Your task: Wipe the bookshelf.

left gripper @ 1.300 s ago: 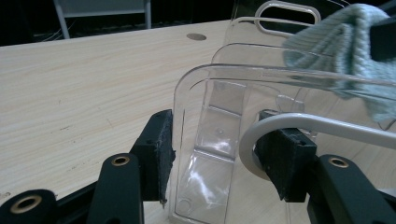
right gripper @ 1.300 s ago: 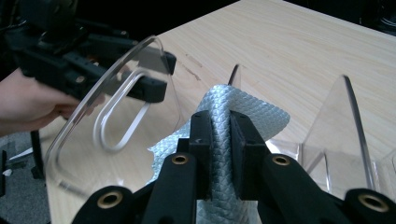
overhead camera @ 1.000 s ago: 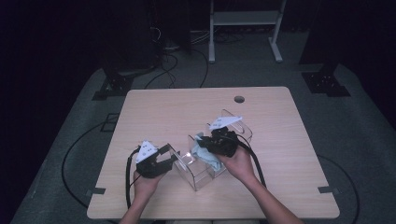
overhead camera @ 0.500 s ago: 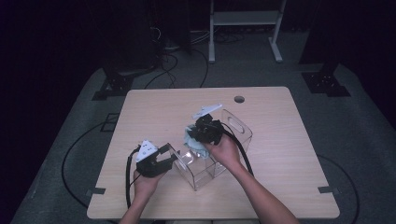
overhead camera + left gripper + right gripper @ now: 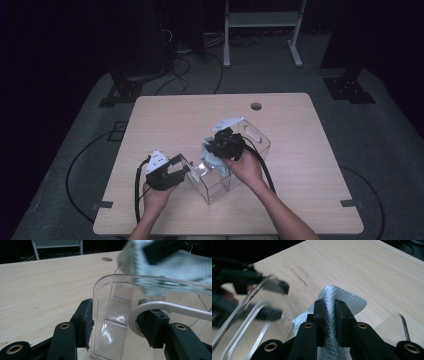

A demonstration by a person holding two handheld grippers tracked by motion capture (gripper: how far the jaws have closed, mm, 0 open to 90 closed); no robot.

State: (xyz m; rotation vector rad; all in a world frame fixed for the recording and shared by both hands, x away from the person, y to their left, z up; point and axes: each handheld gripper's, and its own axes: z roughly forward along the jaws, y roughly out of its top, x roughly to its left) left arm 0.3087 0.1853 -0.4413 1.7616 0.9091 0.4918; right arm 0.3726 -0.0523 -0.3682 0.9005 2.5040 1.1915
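Clear plastic box (image 5: 220, 175) sat on the desk (image 5: 170, 115), near the person's edge, between the two hands. Left tongs (image 5: 176, 171) held the box at its left side: in the left gripper view one pad (image 5: 86, 320) lay outside the clear wall (image 5: 110, 302) and the other (image 5: 152, 322) inside, beside a white curved handle (image 5: 160, 308). Jaws part closed, clamped on that wall.

Right tongs (image 5: 216, 146) were above the box's far side, nearly shut, pinching a pale blue-grey cloth (image 5: 337, 302). Cloth ran up between the two pads and fanned out past the tips. In the high view the cloth (image 5: 212, 159) hung at the rim, lower part seemingly inside the box; exact depth unclear.

Key relation: box cavity lay directly below and slightly toward the person from the right tongs. Judgement: next move likely a wipe of the box's inner walls, with the left tongs bracing the box.
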